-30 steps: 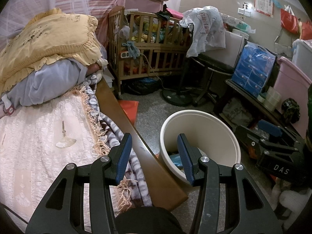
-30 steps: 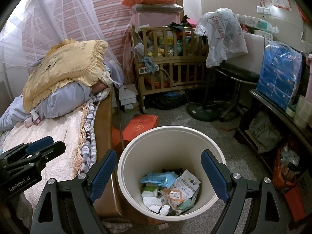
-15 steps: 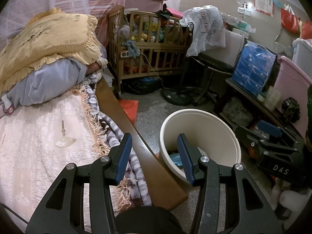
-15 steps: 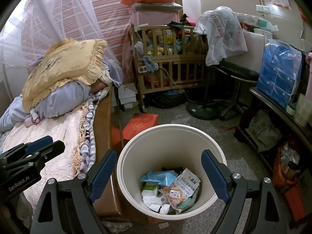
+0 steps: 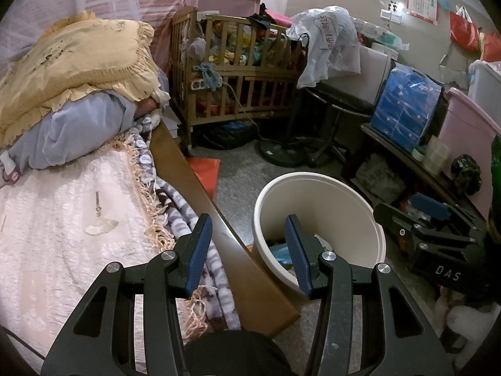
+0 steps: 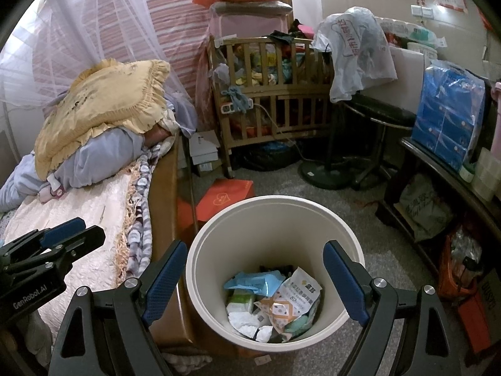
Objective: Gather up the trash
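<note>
1. Cream plastic bin (image 6: 275,216): it is standing on the speckled grey floor (image 6: 353,206), just beside the wooden bed frame (image 5: 200,188), and it is holding the trash (image 6: 275,297): a blue wrapper, a white printed pouch and crumpled white packets lying on its bottom.
2. Bed cover (image 5: 47,235): pale pink and quilted, it is lying over the mattress with a fringed edge and a striped blanket (image 5: 175,206) hanging along the frame. A small flat pale scrap (image 5: 100,225) is resting on it.
3. Yellow frilled pillow (image 5: 72,62): it is sitting on top of a blue-grey bundle at the head of the bed.
4. Wooden crib (image 6: 269,94): it is standing against the far wall, stuffed with clothes, with a white plastic bag (image 6: 357,53) draped beside it.
5. Red box (image 6: 225,197): it is lying on the floor between bin and crib.
6. Left gripper (image 5: 247,250): you are holding it angled downward over the bed's edge, its jaws partly apart with nothing between them.
7. Right gripper (image 6: 253,282): you are pointing it down into the bin's mouth, its jaws standing wide apart and empty.
</note>
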`<state>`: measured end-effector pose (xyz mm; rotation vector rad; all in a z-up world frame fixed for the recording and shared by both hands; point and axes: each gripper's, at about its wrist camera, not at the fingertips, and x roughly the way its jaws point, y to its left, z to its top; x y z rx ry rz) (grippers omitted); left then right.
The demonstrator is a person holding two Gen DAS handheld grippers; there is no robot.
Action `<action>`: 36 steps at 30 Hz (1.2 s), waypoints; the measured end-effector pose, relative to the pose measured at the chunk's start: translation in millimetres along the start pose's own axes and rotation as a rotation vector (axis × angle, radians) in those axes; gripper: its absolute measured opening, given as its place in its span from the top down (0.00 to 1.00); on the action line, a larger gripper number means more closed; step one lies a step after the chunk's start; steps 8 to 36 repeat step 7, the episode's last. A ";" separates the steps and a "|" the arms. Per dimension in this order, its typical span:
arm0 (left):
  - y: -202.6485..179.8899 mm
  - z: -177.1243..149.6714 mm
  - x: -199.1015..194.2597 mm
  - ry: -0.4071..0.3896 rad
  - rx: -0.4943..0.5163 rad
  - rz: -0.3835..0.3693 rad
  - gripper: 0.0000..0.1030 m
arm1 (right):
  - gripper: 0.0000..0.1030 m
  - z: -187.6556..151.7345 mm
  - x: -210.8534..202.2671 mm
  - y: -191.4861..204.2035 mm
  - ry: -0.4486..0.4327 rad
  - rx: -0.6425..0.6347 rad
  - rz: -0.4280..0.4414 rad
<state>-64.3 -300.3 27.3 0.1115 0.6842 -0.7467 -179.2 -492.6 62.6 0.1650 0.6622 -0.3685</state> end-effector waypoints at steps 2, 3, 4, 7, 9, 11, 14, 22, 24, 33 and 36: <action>0.4 0.8 0.2 0.001 0.001 -0.006 0.55 | 0.16 -2.1 0.8 0.1 0.003 0.000 0.000; 1.8 1.0 -0.1 0.003 -0.002 -0.014 0.55 | 0.16 -3.4 1.0 0.8 0.006 -0.002 0.000; 4.1 1.0 -1.1 0.004 -0.008 -0.016 0.55 | 0.16 -5.9 0.2 2.3 0.008 -0.006 0.002; 17.4 -0.5 -8.0 0.004 -0.031 -0.008 0.55 | 0.16 -6.8 1.6 8.0 0.016 -0.020 0.008; 17.4 -0.5 -8.0 0.004 -0.031 -0.008 0.55 | 0.16 -6.8 1.6 8.0 0.016 -0.020 0.008; 17.4 -0.5 -8.0 0.004 -0.031 -0.008 0.55 | 0.16 -6.8 1.6 8.0 0.016 -0.020 0.008; 17.4 -0.5 -8.0 0.004 -0.031 -0.008 0.55 | 0.16 -6.8 1.6 8.0 0.016 -0.020 0.008; 17.4 -0.5 -8.0 0.004 -0.031 -0.008 0.55 | 0.16 -6.8 1.6 8.0 0.016 -0.020 0.008; 17.4 -0.5 -8.0 0.004 -0.031 -0.008 0.55 | 0.16 -6.8 1.6 8.0 0.016 -0.020 0.008; 17.4 -0.5 -8.0 0.004 -0.031 -0.008 0.55 | 0.16 -6.8 1.6 8.0 0.016 -0.020 0.008; 17.4 -0.5 -8.0 0.004 -0.031 -0.008 0.55 | 0.16 -6.8 1.6 8.0 0.016 -0.020 0.008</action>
